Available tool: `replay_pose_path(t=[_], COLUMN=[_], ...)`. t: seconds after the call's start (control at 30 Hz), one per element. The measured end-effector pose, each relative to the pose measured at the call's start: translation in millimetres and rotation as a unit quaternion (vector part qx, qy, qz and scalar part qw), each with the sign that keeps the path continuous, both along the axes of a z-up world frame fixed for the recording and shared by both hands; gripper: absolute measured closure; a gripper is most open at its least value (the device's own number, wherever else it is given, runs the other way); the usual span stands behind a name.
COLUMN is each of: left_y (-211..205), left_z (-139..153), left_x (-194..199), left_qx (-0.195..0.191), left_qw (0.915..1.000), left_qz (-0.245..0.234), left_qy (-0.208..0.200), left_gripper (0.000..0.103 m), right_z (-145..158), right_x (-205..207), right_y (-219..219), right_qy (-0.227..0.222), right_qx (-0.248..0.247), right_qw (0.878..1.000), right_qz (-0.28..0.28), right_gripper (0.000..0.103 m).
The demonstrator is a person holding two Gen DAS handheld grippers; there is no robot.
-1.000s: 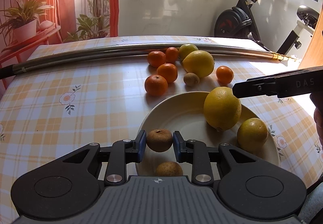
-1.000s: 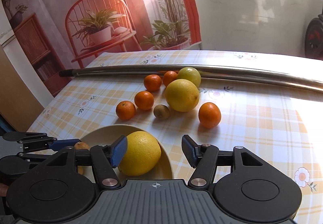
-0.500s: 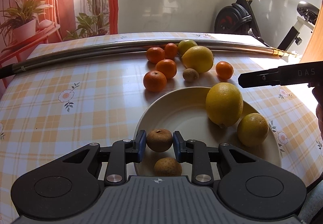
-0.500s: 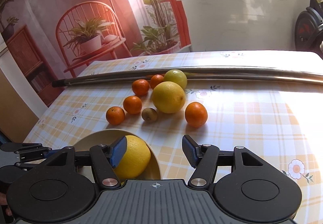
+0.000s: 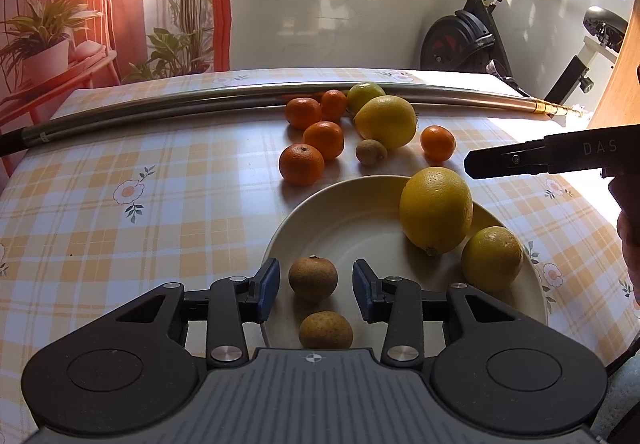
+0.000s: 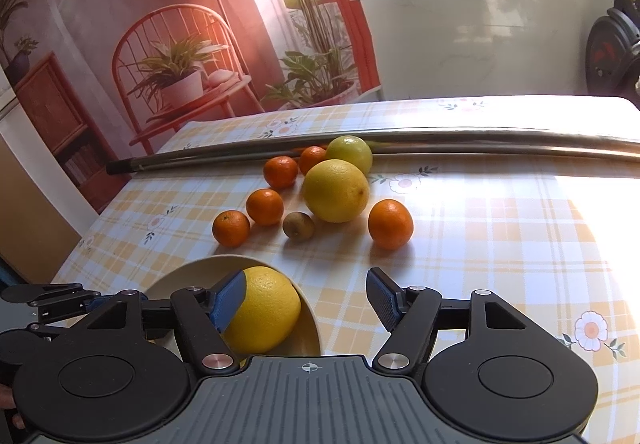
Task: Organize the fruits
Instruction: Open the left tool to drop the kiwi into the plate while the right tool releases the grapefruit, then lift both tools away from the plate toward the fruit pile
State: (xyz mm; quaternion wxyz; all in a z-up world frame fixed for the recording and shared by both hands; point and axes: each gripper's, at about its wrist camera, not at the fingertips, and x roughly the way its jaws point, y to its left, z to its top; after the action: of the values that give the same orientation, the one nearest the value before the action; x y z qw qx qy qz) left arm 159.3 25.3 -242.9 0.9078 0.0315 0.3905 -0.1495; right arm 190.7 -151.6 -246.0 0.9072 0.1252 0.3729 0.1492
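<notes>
A cream plate (image 5: 352,204) holds a big lemon (image 5: 436,210), a smaller yellow citrus (image 5: 492,260) and two small brown fruits. One brown fruit (image 5: 313,279) lies on the plate between the fingers of my left gripper (image 5: 314,280), which is open and clear of it on both sides. The other brown fruit (image 5: 326,330) lies nearer the camera. My right gripper (image 6: 304,294) is open and empty, hovering over the plate's right rim (image 6: 308,308), with the lemon (image 6: 264,308) behind its left finger. Several mandarins (image 6: 390,224), a large lemon (image 6: 335,190), a greenish citrus (image 6: 350,154) and a small brown fruit (image 6: 298,226) lie loose on the table.
A long metal pole (image 5: 160,104) lies across the far side of the checked tablecloth (image 5: 140,224), right behind the loose fruit. An exercise bike (image 5: 472,40) stands beyond the table's right end. A person's hand (image 5: 628,212) holds the right gripper at the right edge.
My left gripper has opened and let go of the brown fruit, which now rests on the plate. My right gripper has drawn back and to the right, away from the big lemon.
</notes>
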Motion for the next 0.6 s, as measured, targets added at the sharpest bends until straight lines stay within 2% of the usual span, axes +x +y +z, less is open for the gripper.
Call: replay_pose_path(t=[0.17, 0.27, 0.4, 0.6], left_y=[4.8, 4.3, 5.1, 6.4], left_z=[5.9, 12.2, 21.0, 30.9], left_x=[3.0, 5.4, 13.0, 33.9], left_qx=[-0.028, -0.021, -0.022, -0.043], left_qw=[0.9996, 0.9994, 0.9990, 0.9983], left_qz=[0.001, 0.008, 0.005, 0.003], left_qy=[-0.005, -0.025, -0.039, -0.040], left_gripper=[0.046, 0.039, 0.039, 0.039], right_z=[-0.2, 1.3, 3.1, 4.6], right_x=[0.1, 0.7, 1.3, 6.6], right_y=[-2.7, -3.0, -4.3, -9.4], right_qy=[-0.001, -0.006, -0.013, -0.021], right_qx=[0.001, -0.005, -0.012, -0.026], right_qw=[1.000, 1.000, 1.000, 0.999], right_qz=[-0.005, -0.005, -0.006, -0.011], right_gripper=[0.040, 0.040, 0.040, 0.040])
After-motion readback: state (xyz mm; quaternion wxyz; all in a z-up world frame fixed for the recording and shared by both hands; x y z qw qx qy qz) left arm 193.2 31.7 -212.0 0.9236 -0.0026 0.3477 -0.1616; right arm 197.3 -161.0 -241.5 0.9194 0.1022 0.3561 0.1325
